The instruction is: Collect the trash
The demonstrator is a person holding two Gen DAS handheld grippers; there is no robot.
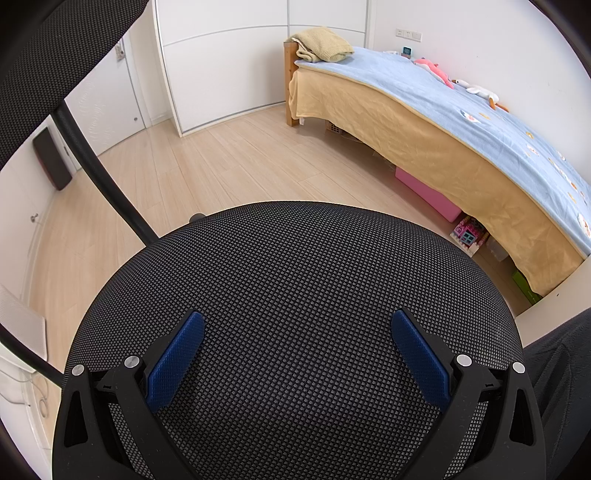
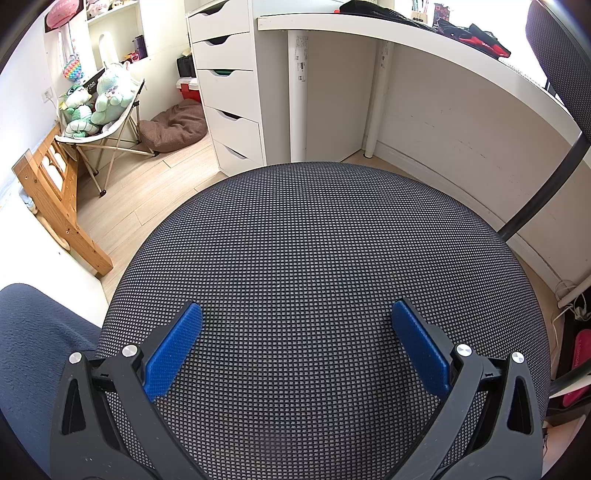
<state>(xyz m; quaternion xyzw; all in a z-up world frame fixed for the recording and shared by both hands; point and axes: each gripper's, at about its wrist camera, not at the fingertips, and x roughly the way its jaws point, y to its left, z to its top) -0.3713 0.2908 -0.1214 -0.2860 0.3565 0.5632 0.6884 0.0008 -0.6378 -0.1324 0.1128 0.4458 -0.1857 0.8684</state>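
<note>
No trash shows in either view. My left gripper (image 1: 297, 321) hangs open just above the black mesh seat of an office chair (image 1: 295, 266), nothing between its blue pads (image 1: 173, 362). My right gripper (image 2: 297, 312) is open too, over the same chair seat (image 2: 314, 240) seen from the other side, with bare mesh between its blue pads (image 2: 421, 350). The chair's backrest (image 1: 55, 55) and its black post (image 1: 103, 177) stand at the upper left in the left wrist view; that backrest (image 2: 561, 55) is at the upper right in the right wrist view.
A bed (image 1: 461, 122) with a blue cover runs along the right wall, boxes beneath it. Wardrobe doors (image 1: 229, 62) stand beyond open wood floor (image 1: 221, 162). A white desk (image 2: 406, 33) and drawer unit (image 2: 229, 85) face the chair; a folding chair with plush toys (image 2: 99, 99) stands left.
</note>
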